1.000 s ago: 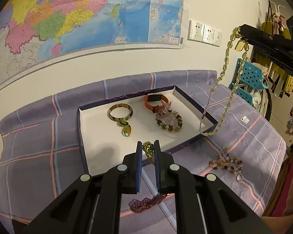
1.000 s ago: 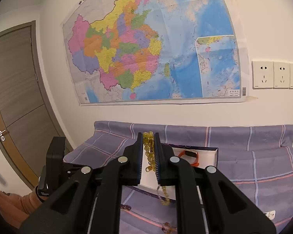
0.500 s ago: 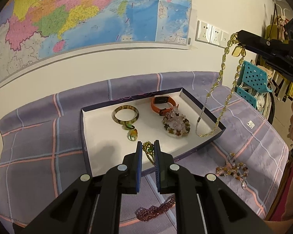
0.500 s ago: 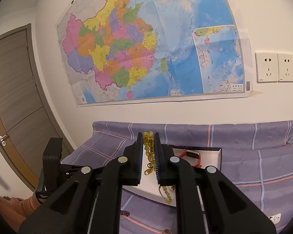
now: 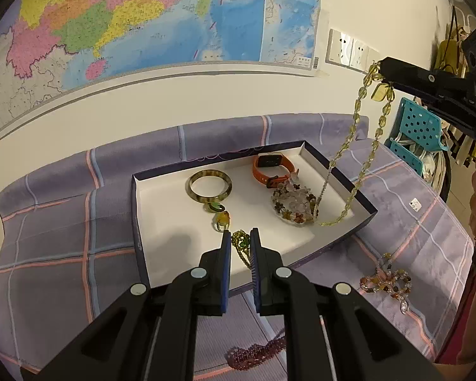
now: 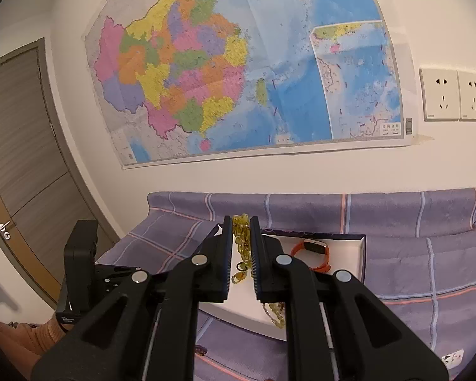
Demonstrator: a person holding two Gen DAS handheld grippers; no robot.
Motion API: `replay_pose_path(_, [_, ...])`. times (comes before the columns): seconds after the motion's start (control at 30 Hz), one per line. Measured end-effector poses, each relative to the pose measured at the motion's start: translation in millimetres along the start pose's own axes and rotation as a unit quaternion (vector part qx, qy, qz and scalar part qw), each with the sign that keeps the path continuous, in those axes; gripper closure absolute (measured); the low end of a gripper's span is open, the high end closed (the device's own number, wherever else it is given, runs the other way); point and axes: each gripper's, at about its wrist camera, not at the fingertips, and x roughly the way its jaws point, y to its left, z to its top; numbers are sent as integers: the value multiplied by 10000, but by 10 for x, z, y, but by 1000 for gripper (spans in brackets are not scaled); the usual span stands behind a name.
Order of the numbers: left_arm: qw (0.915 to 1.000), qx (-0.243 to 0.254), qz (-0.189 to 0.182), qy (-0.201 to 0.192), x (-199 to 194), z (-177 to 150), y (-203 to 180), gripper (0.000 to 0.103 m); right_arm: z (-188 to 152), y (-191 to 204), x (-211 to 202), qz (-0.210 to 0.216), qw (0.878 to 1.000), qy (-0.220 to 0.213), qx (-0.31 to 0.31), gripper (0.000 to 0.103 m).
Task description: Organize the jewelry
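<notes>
1. Looking through the left wrist camera, I see my left gripper [image 5: 240, 244] with its jaws nearly together, pinching a small green-and-amber beaded chain [image 5: 241, 246] that dangles over the near edge of the shallow white-lined, dark-rimmed box [image 5: 361, 198].
2. My right gripper [image 5: 382, 66] comes in at 2 o'clock in that view, jaws clamped tight on a long yellow-green glass bead necklace [image 5: 355, 117]; the loop hangs down, and its lowest beads reach the box floor near the right wall (whether they rest there or only brush it, I cannot tell).
3. Inside the box: a mottled amber-green bangle [image 5: 210, 186] at 12 o'clock from my left fingertips, an orange-strapped smartwatch [image 5: 271, 168] at 1 o'clock, a cluster of clear and brown flower-shaped beads [image 5: 293, 204] just below the watch, and two small ring-like pieces [image 5: 220, 214] beneath the bangle.
4. On the purple plaid blanket [image 5: 63, 222], outside the box, a pink and multicoloured stone bracelet [image 5: 385, 281] lies at 4 o'clock, and a dark purple beaded strand [image 5: 257, 350] lies at 6 o'clock, partly hidden by my gripper.
5. From the right wrist camera, the yellow beads [image 6: 241, 231] sit bunched between the right fingers, with the box and watch [image 6: 314, 250] beyond.
6. A colourful wall map [image 6: 238, 63] hangs above.
</notes>
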Motion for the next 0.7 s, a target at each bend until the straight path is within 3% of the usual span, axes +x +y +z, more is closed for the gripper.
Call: replay_pose_path(0.7, [10000, -14, 58, 77, 92, 30, -2, 93, -51, -88, 162, 33, 9999, 118, 116, 92])
